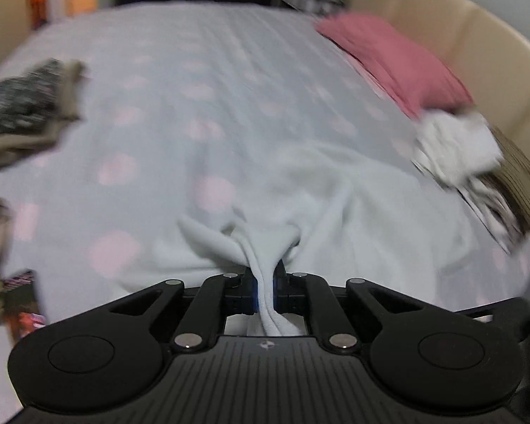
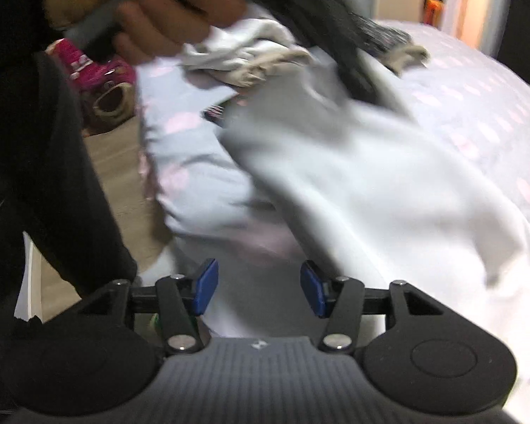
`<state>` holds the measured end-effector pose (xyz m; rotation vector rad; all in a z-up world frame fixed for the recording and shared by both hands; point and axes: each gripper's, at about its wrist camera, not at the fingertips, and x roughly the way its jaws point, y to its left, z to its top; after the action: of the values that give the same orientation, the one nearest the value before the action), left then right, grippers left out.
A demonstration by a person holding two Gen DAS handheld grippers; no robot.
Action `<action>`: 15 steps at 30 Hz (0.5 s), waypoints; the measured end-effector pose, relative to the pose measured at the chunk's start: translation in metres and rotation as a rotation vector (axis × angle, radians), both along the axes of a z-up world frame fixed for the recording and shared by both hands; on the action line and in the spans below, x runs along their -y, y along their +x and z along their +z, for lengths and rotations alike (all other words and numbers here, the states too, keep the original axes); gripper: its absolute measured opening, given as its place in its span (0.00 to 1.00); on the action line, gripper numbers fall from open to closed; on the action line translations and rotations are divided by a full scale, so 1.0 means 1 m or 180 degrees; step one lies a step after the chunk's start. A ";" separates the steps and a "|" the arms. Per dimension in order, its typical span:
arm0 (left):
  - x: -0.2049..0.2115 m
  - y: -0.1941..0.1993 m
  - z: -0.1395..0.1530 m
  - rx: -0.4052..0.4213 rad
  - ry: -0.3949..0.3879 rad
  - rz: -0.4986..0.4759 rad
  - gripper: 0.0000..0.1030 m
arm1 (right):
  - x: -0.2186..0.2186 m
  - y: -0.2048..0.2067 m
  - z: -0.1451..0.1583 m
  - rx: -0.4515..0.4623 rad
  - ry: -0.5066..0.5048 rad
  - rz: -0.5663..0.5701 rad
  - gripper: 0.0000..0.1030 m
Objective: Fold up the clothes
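White garment (image 1: 321, 190) lies bunched on the bed (image 1: 180, 81), and your left gripper (image 1: 265, 282) has its jaws pinched tight on a fold near the bed's edge. Your right gripper (image 2: 259, 286) hovers level above it, jaws apart, holding nothing.

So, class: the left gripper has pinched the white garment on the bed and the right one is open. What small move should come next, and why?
Probably bring the right gripper, jaws open and empty, onto the white garment's free edge and close, since only the left gripper holds a bunched fold.
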<state>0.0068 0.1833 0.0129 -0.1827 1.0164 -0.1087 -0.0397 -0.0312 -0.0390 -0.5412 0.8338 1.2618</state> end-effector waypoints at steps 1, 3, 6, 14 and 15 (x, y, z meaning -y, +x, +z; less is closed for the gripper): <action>-0.010 -0.001 0.004 0.0054 -0.0005 0.0090 0.05 | 0.007 0.011 0.001 -0.0048 -0.0012 -0.0069 0.60; -0.029 -0.003 0.013 0.0161 -0.0014 0.0271 0.05 | 0.025 0.029 0.004 -0.0022 0.0002 -0.0250 0.60; -0.057 -0.005 0.026 0.0321 -0.0028 0.0543 0.05 | 0.053 0.057 0.008 0.0050 0.0056 -0.0673 0.61; -0.074 -0.010 0.038 0.0471 0.0122 0.0635 0.05 | 0.067 0.092 -0.037 0.0236 -0.0366 -0.1162 0.64; -0.071 -0.011 0.038 0.0470 0.0125 0.0609 0.05 | 0.062 0.089 -0.044 0.0262 -0.0426 -0.1091 0.64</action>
<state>-0.0041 0.2540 0.0504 -0.2317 0.8490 0.0711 0.0488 -0.0933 -0.0828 -0.5273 0.9028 0.8699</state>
